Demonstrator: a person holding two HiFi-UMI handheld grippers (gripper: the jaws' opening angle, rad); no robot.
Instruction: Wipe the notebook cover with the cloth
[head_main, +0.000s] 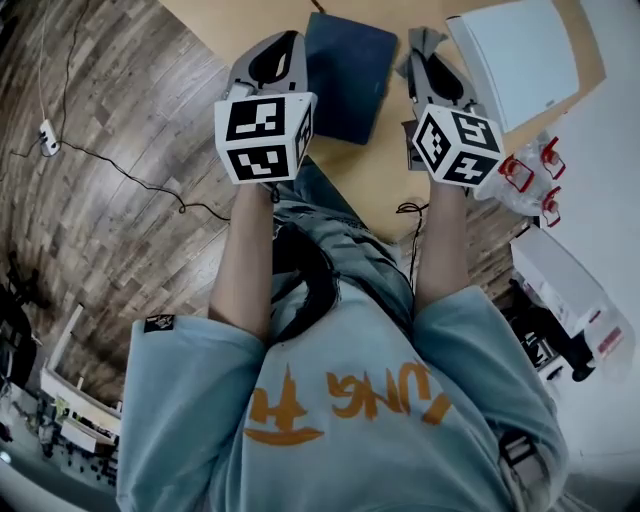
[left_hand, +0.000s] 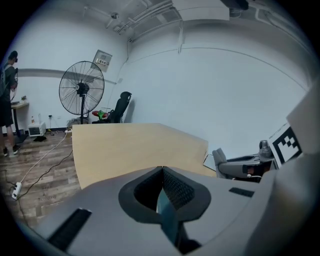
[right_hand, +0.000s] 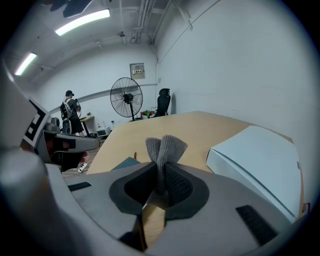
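The right gripper (right_hand: 161, 172) is clamped on the grey knitted cloth (right_hand: 167, 146), and the left gripper (left_hand: 161, 172) has its jaws pressed together on nothing. The dark blue flat notebook (head_main: 348, 78) lies on the light wooden table (head_main: 205, 18) at 12 o'clock, between the grippers, with a white rectangular box (head_main: 520, 55) at 1 o'clock. The cloth looks soft and floppy, so a pinch on a bunched fold suits it, while the thin notebook may slide and is best pinned at a near corner. Its cover shows no title, and the orange lettering on the pale blue shirt (head_main: 330, 420) is upside down and unreadable.
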